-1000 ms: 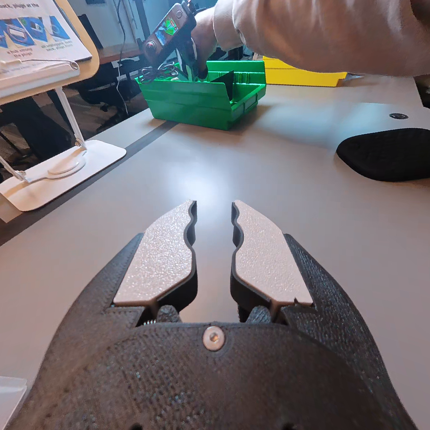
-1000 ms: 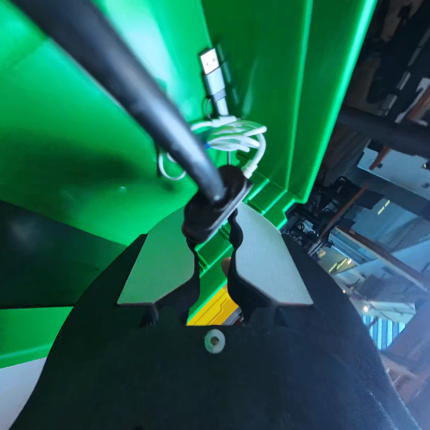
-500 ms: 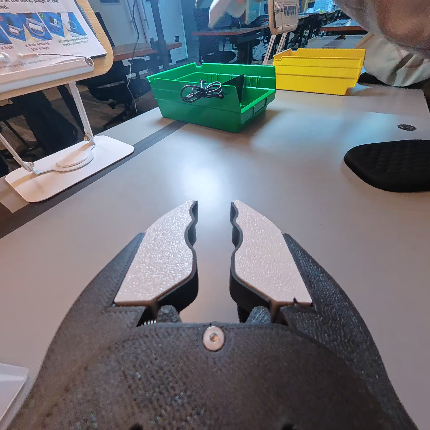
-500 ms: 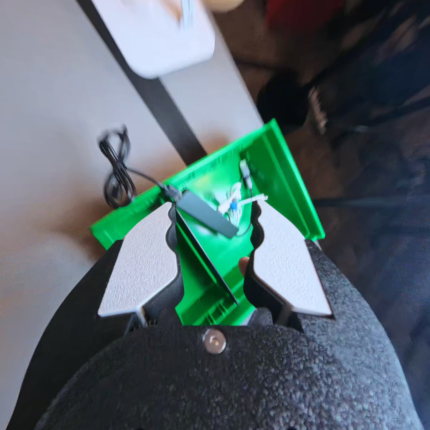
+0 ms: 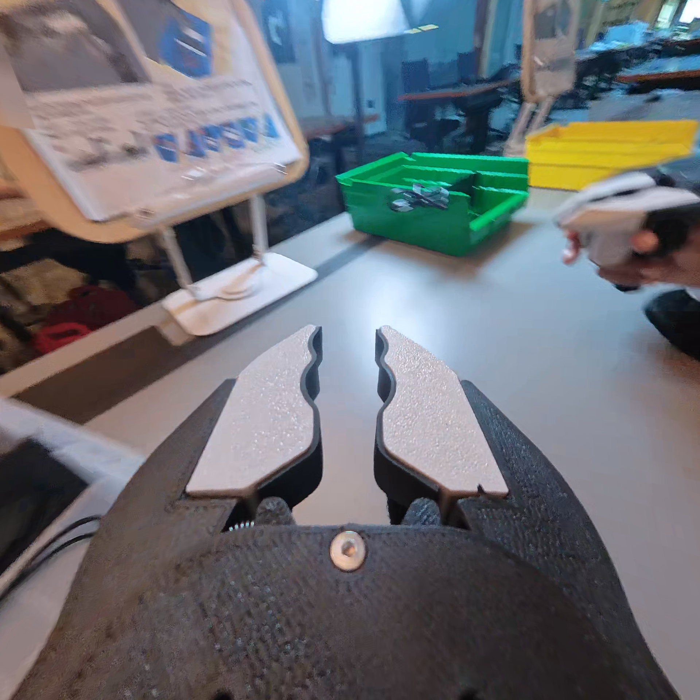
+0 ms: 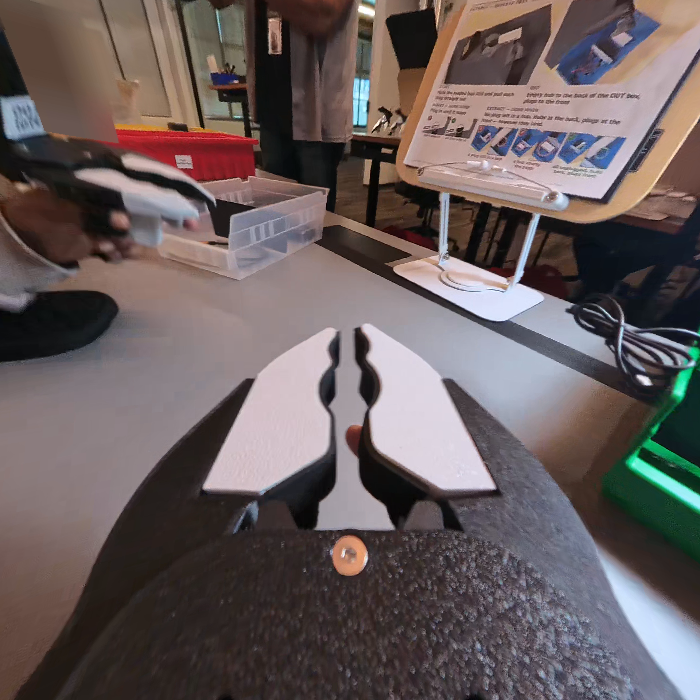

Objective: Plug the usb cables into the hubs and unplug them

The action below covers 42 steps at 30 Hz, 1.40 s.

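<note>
Half a second ago the right gripper [image 6: 347, 330] hung above the green plastic bin [image 5: 435, 204] with its jaws spread wide over a dark hub; now it has pulled back to hover low over the grey tabletop [image 6: 212, 325], on the near side of the bin, its jaws drawn almost together with only a thin slit between the tips and nothing held. The left gripper [image 5: 348, 331] has swung towards the bin as well, and its view is blurred by that motion; its jaws stand apart with a clear gap, empty.

The coiled black USB cable [image 5: 418, 197] is draped over the bin's near wall; the right wrist view shows the same coil [image 6: 636, 341] hanging at the bin's edge [image 6: 682, 409]. No hub can be made out inside the bin from here, as the walls hide its floor. Behind the bin sits a yellow plastic bin [image 5: 606, 155]. To the bin's left stands a white tablet stand holding a printed instruction sheet [image 6: 530, 113], and farther left still a clear plastic tray [image 6: 265, 223] with dark items inside that cannot be told apart.

Judging by this, one cable and hub are already sorted into the bin. Whether more pairs are left depends on what the clear tray holds, probably the next stop.
</note>
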Tool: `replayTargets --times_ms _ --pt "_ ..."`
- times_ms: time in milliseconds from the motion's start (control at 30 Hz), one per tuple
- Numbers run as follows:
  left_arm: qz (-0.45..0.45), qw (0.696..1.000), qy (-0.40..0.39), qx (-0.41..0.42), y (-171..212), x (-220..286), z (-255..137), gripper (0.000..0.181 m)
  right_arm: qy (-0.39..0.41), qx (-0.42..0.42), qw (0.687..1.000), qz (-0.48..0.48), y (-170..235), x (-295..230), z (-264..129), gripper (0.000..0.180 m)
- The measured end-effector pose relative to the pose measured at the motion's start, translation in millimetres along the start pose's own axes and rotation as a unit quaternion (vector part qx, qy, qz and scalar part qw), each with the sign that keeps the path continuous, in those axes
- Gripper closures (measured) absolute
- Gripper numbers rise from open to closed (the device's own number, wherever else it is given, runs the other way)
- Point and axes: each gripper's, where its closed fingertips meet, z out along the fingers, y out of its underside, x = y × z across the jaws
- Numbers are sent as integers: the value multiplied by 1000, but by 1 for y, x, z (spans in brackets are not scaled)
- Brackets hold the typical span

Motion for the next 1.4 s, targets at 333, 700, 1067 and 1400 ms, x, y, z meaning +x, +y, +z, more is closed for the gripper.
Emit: replayTargets --times_ms 333,700,1067,1400 --pt "-3 962 -235 -141 -10 -243 -79 153 -12 23 1000 -18 -4 5 -4 179" --pt "81 875 -155 -452 112 -346 -52 144 -26 -12 998 -58 14 -2 3 179" --pt "102 781 4 -616 188 -364 -40 115 -38 -7 999 -17 19 9 3 171" --pt "172 737 34 -653 196 -366 -39 124 -46 -12 999 -5 24 11 8 171"
